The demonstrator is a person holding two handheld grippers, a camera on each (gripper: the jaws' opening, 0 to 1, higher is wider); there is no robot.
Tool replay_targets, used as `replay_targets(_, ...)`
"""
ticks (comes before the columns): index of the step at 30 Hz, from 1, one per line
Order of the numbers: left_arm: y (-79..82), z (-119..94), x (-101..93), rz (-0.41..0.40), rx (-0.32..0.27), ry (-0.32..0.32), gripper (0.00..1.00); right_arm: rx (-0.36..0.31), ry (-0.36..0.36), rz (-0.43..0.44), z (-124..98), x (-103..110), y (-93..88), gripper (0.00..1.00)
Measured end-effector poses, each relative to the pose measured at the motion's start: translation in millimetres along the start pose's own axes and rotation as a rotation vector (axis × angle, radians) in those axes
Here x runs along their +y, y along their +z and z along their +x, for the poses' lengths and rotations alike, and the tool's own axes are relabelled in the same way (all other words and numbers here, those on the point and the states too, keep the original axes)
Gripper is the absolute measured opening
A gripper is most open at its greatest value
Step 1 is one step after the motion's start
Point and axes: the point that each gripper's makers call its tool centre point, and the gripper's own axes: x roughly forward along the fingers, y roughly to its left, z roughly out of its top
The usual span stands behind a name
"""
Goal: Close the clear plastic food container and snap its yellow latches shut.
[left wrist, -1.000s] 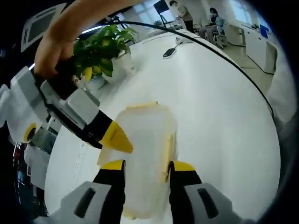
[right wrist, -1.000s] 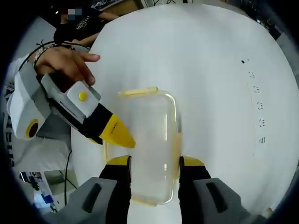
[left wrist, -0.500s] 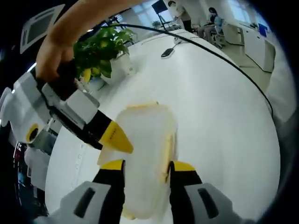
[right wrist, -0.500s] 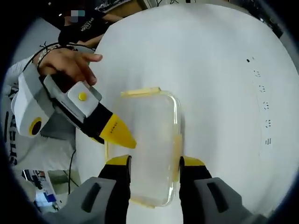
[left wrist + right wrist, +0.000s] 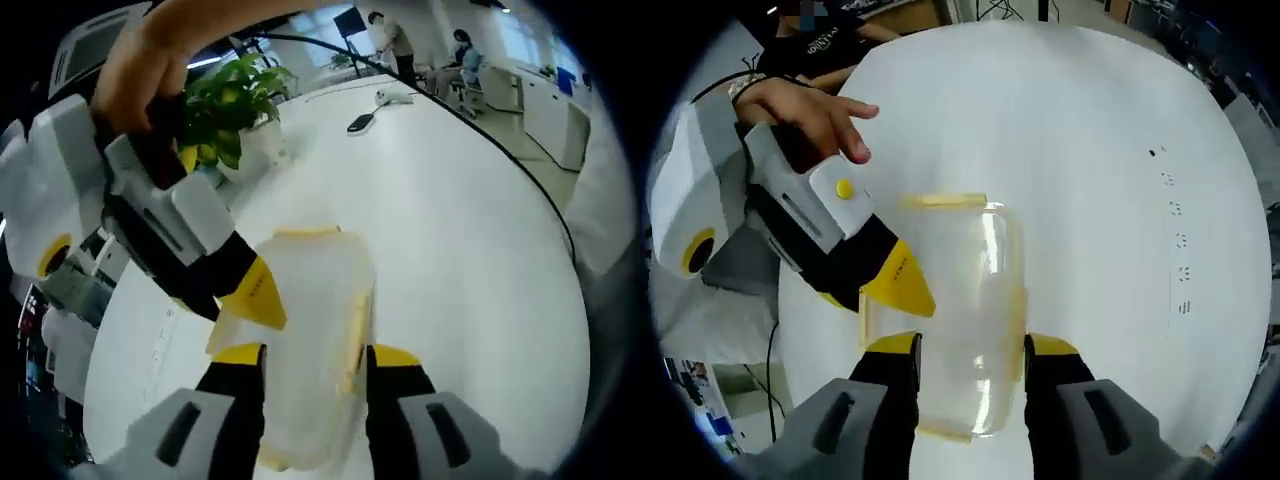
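A clear plastic food container with its lid on lies on the white table. In the left gripper view my left gripper hangs over its near end, jaws apart. My right gripper reaches in from the left, its yellow tip at the container's left edge. In the right gripper view the container shows yellow latches at the far end and the right side. My right gripper straddles its near end, open. The left gripper touches the left rim there.
A potted plant stands behind the container, with a dark phone and a black cable farther back. People are at desks in the distance. A person's hand holds the left gripper. Small marks dot the table's right.
Both views have shifted a little and the other gripper looks larger and closer in each. The container lies where it was, with the yellow tips still at its left edge.
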Motion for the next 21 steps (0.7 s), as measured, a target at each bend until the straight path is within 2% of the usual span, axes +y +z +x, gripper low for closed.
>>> replay_targets(1, 1.8, -2.3, 2.3, 0.012, 0.0, 0.023, 0.36, -0.01, -0.035, -0.01, -2.4, -1.4, -1.4, 0.47)
replay_targets(2, 8.0, -6.6, 2.8, 0.037, -0.026, 0.036, 0.36, -0.001, -0.008, -0.026, -8.5, 10.0, -11.4, 0.62)
replay_targets(3, 11.3, -9.7, 1.1, 0.03, -0.038, 0.03, 0.36, -0.008, -0.004, -0.023, -12.2, 10.5, -12.7, 0.73)
replay_targets(4, 16.6, -13.6, 0.3, 0.004, -0.06, 0.027, 0.38, -0.062, -0.019, 0.005, -17.4, 5.7, -6.4, 0.8)
replay_targets(5, 19.3, -15.8, 1.2, -0.01, -0.072, 0.029, 0.43, -0.091, -0.036, 0.023, -21.7, 1.4, -3.7, 0.8)
replay_targets(6, 22.2, -18.9, 4.3, -0.03, -0.084, 0.039, 0.47, -0.128, -0.062, 0.044, -28.9, -5.6, -0.6, 0.73)
replay_targets(8, 23.8, -22.1, 6.7, -0.045, -0.087, 0.04, 0.54, -0.144, -0.09, 0.038, -37.0, -1.4, -5.0, 0.6)
replay_targets(10, 24.7, -24.6, 11.7, -0.059, -0.094, 0.061, 0.58, -0.153, -0.105, 0.037, -43.0, 1.1, -9.4, 0.62)
replay_targets(12, 24.0, -26.7, 18.9, -0.068, -0.092, 0.091, 0.66, -0.154, -0.129, 0.039, -46.8, 7.3, -16.6, 0.72)
replay_targets(13, 24.0, -28.7, 25.6, -0.065, -0.093, 0.129, 0.7, -0.153, -0.142, 0.028, -48.7, 9.4, -19.6, 0.73)
replay_targets(16, 25.4, -32.5, 30.8, -0.056, -0.104, 0.148, 0.79, -0.15, -0.17, 0.02, -55.4, 12.9, -32.2, 0.69)
replay_targets(18, 25.1, -34.1, 37.3, -0.08, -0.116, 0.177, 0.85, -0.169, -0.206, 0.032, -59.0, 15.0, -37.6, 0.72)
replay_targets(20, 22.8, -34.9, 40.2, -0.115, -0.108, 0.204, 0.99, -0.184, -0.231, 0.039, -61.9, 18.0, -44.9, 0.76)
replay_targets(21, 23.3, -34.9, 40.9, -0.114, -0.112, 0.21, 0.99, -0.192, -0.237, 0.042, -62.1, 19.6, -46.9, 0.77)
